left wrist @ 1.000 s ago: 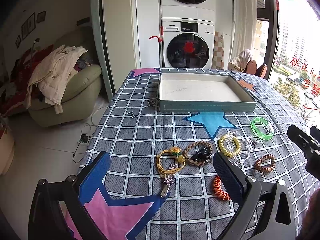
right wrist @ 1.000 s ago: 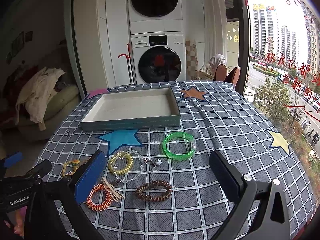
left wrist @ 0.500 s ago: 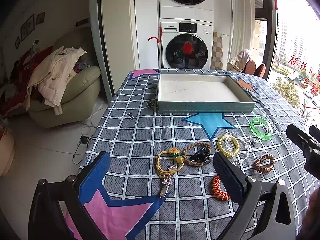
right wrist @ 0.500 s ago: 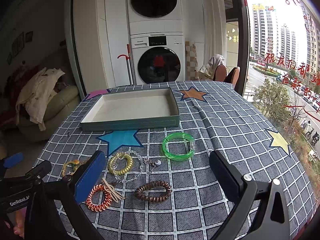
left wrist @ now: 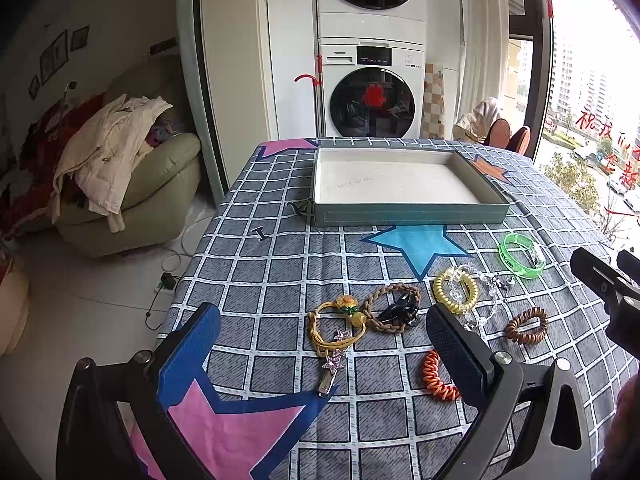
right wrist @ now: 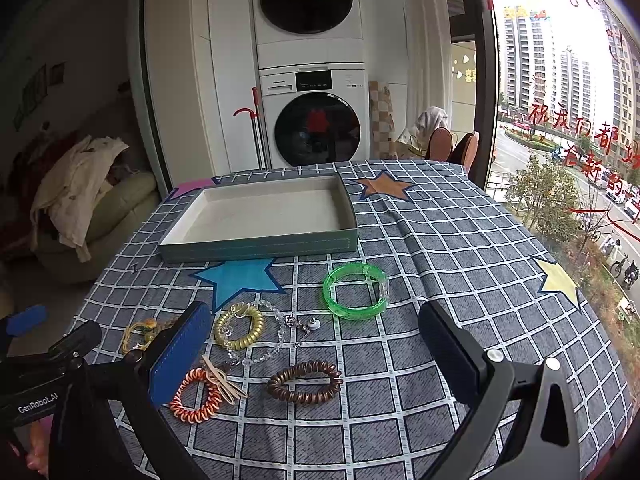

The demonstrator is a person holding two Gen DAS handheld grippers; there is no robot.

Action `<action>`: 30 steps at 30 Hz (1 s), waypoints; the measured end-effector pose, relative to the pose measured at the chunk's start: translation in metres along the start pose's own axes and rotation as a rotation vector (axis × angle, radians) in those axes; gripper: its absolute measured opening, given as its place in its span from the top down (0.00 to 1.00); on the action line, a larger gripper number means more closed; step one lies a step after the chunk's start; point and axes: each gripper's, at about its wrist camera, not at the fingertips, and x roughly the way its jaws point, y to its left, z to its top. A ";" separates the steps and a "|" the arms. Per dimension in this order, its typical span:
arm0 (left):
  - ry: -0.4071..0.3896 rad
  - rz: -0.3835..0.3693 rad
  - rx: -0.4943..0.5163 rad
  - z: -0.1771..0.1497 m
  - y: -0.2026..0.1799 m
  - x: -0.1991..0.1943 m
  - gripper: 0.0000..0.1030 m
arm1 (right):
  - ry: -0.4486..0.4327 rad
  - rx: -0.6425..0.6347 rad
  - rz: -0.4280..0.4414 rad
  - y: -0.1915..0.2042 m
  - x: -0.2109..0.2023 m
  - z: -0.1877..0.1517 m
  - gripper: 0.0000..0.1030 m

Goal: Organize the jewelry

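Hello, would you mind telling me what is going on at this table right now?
A person holds a gripper in each hand above a checked tablecloth. The left gripper and right gripper are both open and hold nothing. The tray is empty. The green bangle, coil hair ties and bracelets lie loose on the cloth, none sorted yet.

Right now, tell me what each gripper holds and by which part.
Nothing is held. The left gripper and right gripper are both open, hovering above the jewelry on the checked tablecloth.
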 end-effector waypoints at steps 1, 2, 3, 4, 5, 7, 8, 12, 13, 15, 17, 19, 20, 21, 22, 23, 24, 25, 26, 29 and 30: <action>0.000 0.000 0.000 0.000 0.000 0.000 0.00 | 0.001 0.001 0.000 0.000 0.000 0.000 0.00; 0.001 -0.001 0.001 0.000 0.000 0.000 0.00 | 0.001 0.000 -0.001 0.000 0.000 0.000 0.00; 0.001 0.000 0.001 0.000 0.000 0.000 0.00 | 0.001 0.000 -0.001 0.000 0.000 0.000 0.00; 0.000 0.000 0.002 0.000 -0.001 0.000 0.00 | 0.001 0.000 -0.001 0.001 0.000 0.000 0.00; 0.000 0.001 0.002 0.001 -0.001 -0.001 0.00 | 0.001 -0.001 -0.001 0.001 0.000 0.000 0.00; 0.002 -0.001 0.000 0.000 -0.001 0.000 0.00 | 0.001 0.000 -0.001 0.000 0.000 0.000 0.00; 0.001 0.000 0.001 0.000 -0.001 0.000 0.00 | 0.001 0.000 -0.001 0.000 0.000 0.000 0.00; 0.002 -0.002 0.000 0.000 -0.001 -0.001 0.00 | -0.001 0.002 0.000 -0.001 0.001 0.000 0.00; 0.002 -0.004 -0.001 0.000 -0.001 -0.001 0.00 | -0.002 0.003 0.000 -0.001 0.000 0.000 0.00; 0.001 -0.002 0.000 0.000 -0.001 -0.002 0.00 | -0.001 0.002 0.001 -0.001 0.000 0.000 0.00; -0.001 -0.003 0.002 0.001 0.000 -0.002 0.00 | -0.001 0.001 0.001 -0.001 0.000 0.000 0.00; -0.002 -0.003 0.003 0.001 0.000 -0.003 0.00 | -0.001 0.000 0.000 -0.001 0.001 0.000 0.00; -0.002 -0.004 0.003 0.002 0.000 -0.003 0.00 | -0.002 0.001 0.001 -0.001 0.000 0.000 0.00; -0.001 -0.004 0.003 0.002 0.000 -0.002 0.00 | -0.001 0.001 0.001 -0.001 0.001 0.000 0.00; 0.000 -0.004 0.004 0.002 0.000 -0.002 0.00 | 0.000 0.001 0.000 -0.001 0.001 0.000 0.00; 0.001 -0.004 0.004 0.002 0.000 -0.002 0.00 | -0.001 0.001 0.001 -0.001 0.000 0.000 0.00; 0.002 -0.004 0.003 0.002 0.000 -0.001 0.00 | -0.001 0.000 0.001 -0.001 0.001 0.000 0.00; 0.003 -0.004 0.003 0.002 0.000 -0.001 0.00 | -0.001 -0.001 0.000 0.000 0.001 0.000 0.00; 0.004 -0.004 0.002 0.002 0.000 -0.001 0.00 | -0.001 -0.001 0.000 0.000 0.001 0.000 0.00; 0.003 -0.004 0.003 0.002 0.001 -0.001 0.00 | 0.001 -0.002 0.002 0.000 0.001 0.000 0.00; 0.003 -0.004 0.004 0.002 0.001 -0.001 0.00 | 0.001 -0.002 0.003 0.001 0.002 0.000 0.00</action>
